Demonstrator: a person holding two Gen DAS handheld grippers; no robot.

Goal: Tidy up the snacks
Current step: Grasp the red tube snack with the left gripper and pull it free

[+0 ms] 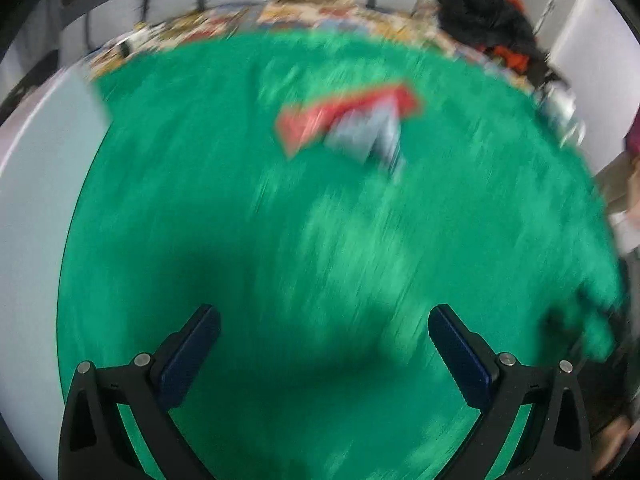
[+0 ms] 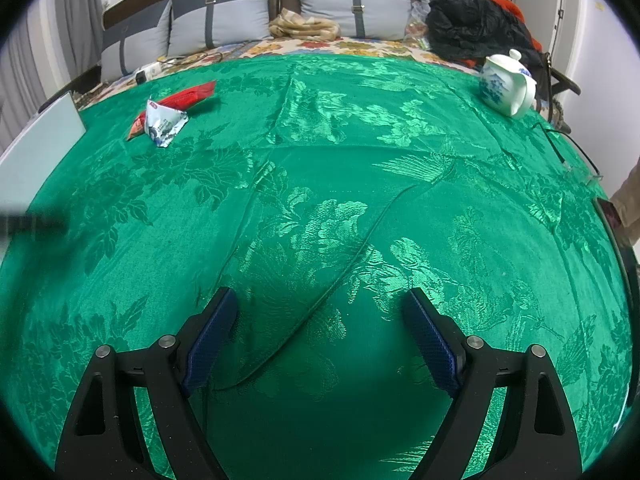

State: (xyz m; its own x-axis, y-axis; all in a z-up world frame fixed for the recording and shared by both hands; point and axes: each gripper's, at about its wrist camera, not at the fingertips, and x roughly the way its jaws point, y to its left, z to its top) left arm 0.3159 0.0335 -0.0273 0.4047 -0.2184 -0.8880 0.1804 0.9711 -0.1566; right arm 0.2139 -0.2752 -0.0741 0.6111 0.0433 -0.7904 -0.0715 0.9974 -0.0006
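Two snack packets lie together on the green patterned tablecloth (image 2: 320, 184). A long red packet (image 2: 188, 98) lies flat, and a silver-white pyramid-shaped packet (image 2: 164, 124) rests against its near side. In the blurred left wrist view the same red packet (image 1: 320, 120) and silver packet (image 1: 364, 136) sit ahead of my left gripper (image 1: 324, 320), well beyond its fingertips. That gripper is open with nothing between its fingers. My right gripper (image 2: 320, 300) is also open and empty, hovering over bare cloth far to the right of the packets.
A white and blue teapot (image 2: 506, 84) stands at the table's far right. A white board (image 2: 44, 148) lies at the left edge. Beyond the table are a floral-covered sofa (image 2: 320, 46), grey cushions and a black bag (image 2: 472, 28). A dark blurred shape (image 2: 32, 224) enters from the left.
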